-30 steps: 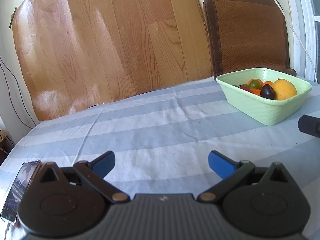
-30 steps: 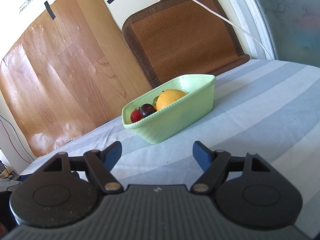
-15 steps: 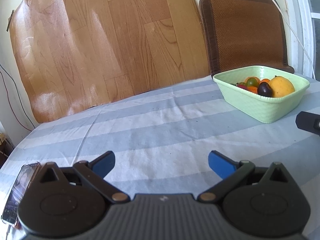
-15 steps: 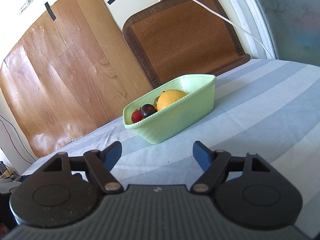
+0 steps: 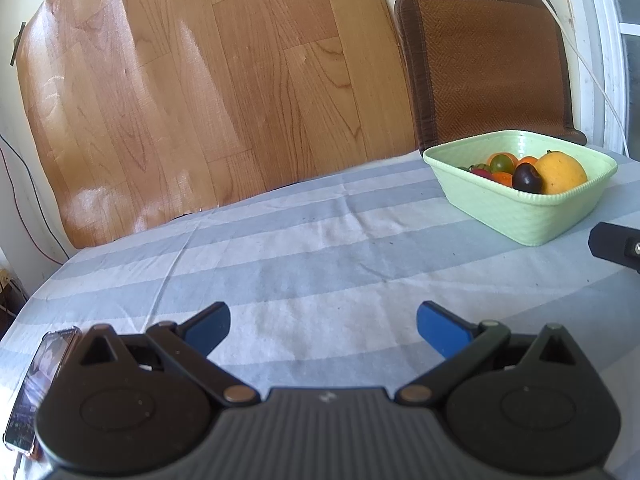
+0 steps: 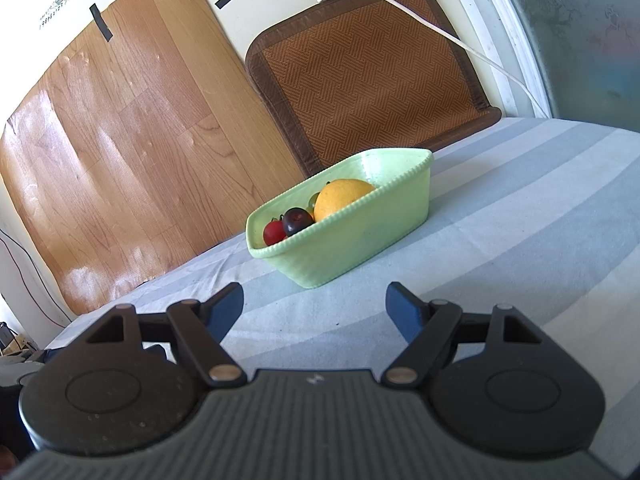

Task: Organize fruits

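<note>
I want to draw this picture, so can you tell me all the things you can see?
basket: one, light green, on the striped cloth
big fruit: one, yellow-orange, in the basket
dark plum-like fruit: one, dark purple, beside the big fruit
small red fruit: one, at the basket's end
other small fruits: a few, orange and green, behind the plum
tablecloth: one, blue and white stripes
wood-pattern sheet: one, brown, on the wall
woven mat: one, brown, against the wall
phone: one, table edge
left gripper: blue fingers open
right gripper: blue fingers open

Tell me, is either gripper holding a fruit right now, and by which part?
Nothing is held. The left gripper and right gripper are open and empty; the fruit lies in the green basket.
</note>
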